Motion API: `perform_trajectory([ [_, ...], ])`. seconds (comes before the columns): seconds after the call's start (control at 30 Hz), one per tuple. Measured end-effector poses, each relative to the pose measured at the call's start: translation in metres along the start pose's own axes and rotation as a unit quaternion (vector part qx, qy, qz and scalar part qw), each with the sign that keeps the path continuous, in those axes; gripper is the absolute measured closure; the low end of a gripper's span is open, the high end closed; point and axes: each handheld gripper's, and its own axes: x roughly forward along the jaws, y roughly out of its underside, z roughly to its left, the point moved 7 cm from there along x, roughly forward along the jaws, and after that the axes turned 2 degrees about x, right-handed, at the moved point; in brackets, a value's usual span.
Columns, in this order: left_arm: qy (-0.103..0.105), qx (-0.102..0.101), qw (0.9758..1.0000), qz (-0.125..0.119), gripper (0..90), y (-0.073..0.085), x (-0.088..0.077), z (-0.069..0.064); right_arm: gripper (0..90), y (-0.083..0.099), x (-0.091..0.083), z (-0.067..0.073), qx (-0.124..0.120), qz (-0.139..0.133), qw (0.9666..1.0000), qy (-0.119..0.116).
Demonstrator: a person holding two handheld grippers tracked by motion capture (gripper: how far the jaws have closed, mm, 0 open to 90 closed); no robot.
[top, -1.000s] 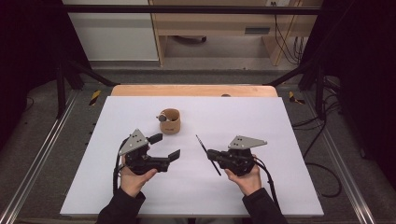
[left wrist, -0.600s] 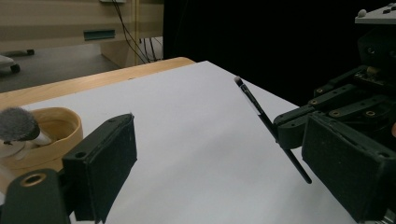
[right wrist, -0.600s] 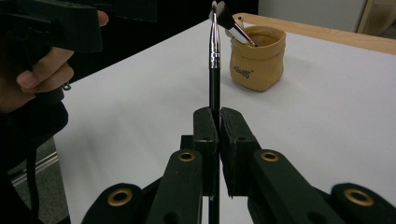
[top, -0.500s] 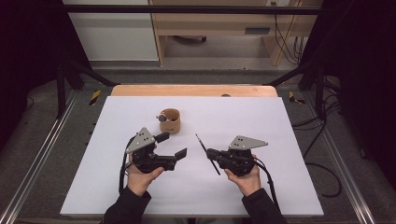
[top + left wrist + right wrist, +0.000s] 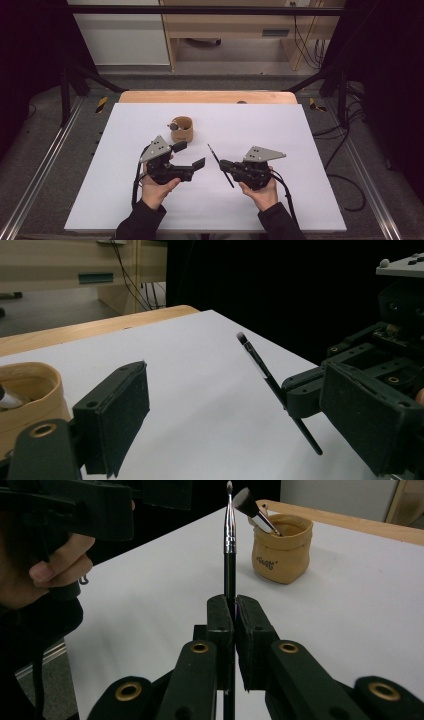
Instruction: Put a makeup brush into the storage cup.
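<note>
Black and slim, a makeup brush [image 5: 220, 165] is clamped by its handle between the pressed-together fingers of the right gripper [image 5: 226, 165], which a hand [image 5: 260, 192] holds low over the white table [image 5: 310, 150]. Seen in the right gripper view, the brush [image 5: 229, 545] rises straight up out of the pinched pads [image 5: 219, 617], its metal ferrule and small pale tip well above them. In the high view the tip end points away from the person and the handle end pokes out on the near side of the fingers.

The left gripper [image 5: 190, 155] faces the right one across a short stretch of table, its fingers spread wide with nothing between them. In the left gripper view the brush [image 5: 272, 385] leans just beyond its right-hand pad [image 5: 367, 415], not touching either pad.

A tan leather cup [image 5: 182, 129] stands beyond the left gripper's fingertips, near them but apart. A second brush [image 5: 255, 510] with a broad flat head leans in the cup [image 5: 281, 550], behind the gripped brush's tip.
</note>
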Motion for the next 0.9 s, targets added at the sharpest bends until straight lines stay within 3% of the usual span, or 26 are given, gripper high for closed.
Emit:
perform_trajectory([
  [0.73,0.026,-0.026,0.9993,-0.004,22.2,-0.001,0.009,-0.008,85.7,-0.006,-0.001,0.010,-0.011,-0.024,0.9996,-0.008],
  [0.9,0.032,-0.039,0.9987,-0.003,30.6,0.000,0.010,-0.009,85.7,-0.006,0.000,0.012,-0.013,-0.025,0.9996,-0.010],
])
